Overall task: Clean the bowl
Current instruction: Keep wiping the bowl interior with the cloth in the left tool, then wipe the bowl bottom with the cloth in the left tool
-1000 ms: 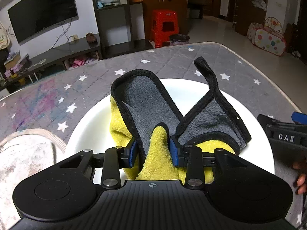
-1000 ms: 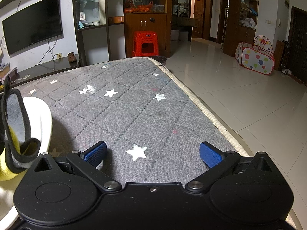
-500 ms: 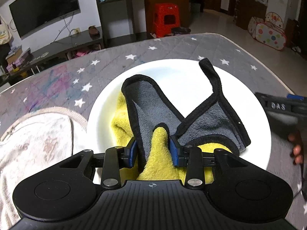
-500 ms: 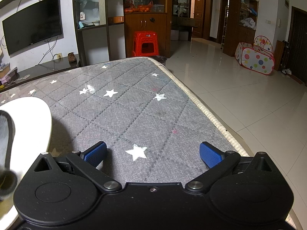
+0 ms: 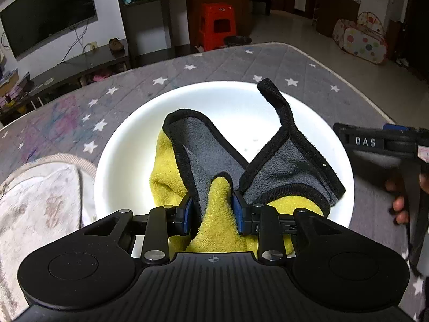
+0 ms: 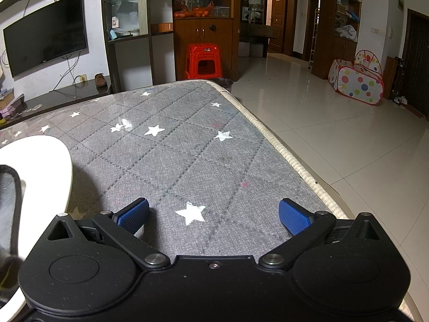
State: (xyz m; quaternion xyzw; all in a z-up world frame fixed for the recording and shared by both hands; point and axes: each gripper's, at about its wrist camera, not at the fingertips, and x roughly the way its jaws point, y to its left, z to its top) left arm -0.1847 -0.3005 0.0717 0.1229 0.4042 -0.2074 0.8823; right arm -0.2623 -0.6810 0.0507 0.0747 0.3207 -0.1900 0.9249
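A wide white bowl (image 5: 134, 139) rests on the grey star-patterned mat. Inside it lies a yellow and grey cloth (image 5: 211, 158) with black trim, bunched up with one corner standing. My left gripper (image 5: 213, 209) has its blue pads pressed on a fold of that cloth, and its jaws are closing further. My right gripper (image 6: 213, 214) hovers open over the mat to the right of the bowl, nothing between its fingers. In the right wrist view the bowl's rim (image 6: 53, 155) shows at the left edge, with the cloth's black trim (image 6: 16, 182) inside it.
A stained white towel (image 5: 40, 201) lies left of the bowl. The right gripper's body with a hand on it (image 5: 388, 161) sits at the bowl's right. The mat's right edge (image 6: 295, 166) drops to a tiled floor. A red stool (image 6: 203, 61) stands beyond.
The left gripper has drawn back with the cloth, so more of the bowl's far inside shows. The cloth has slipped out of most of the right wrist view. The right gripper has not moved.
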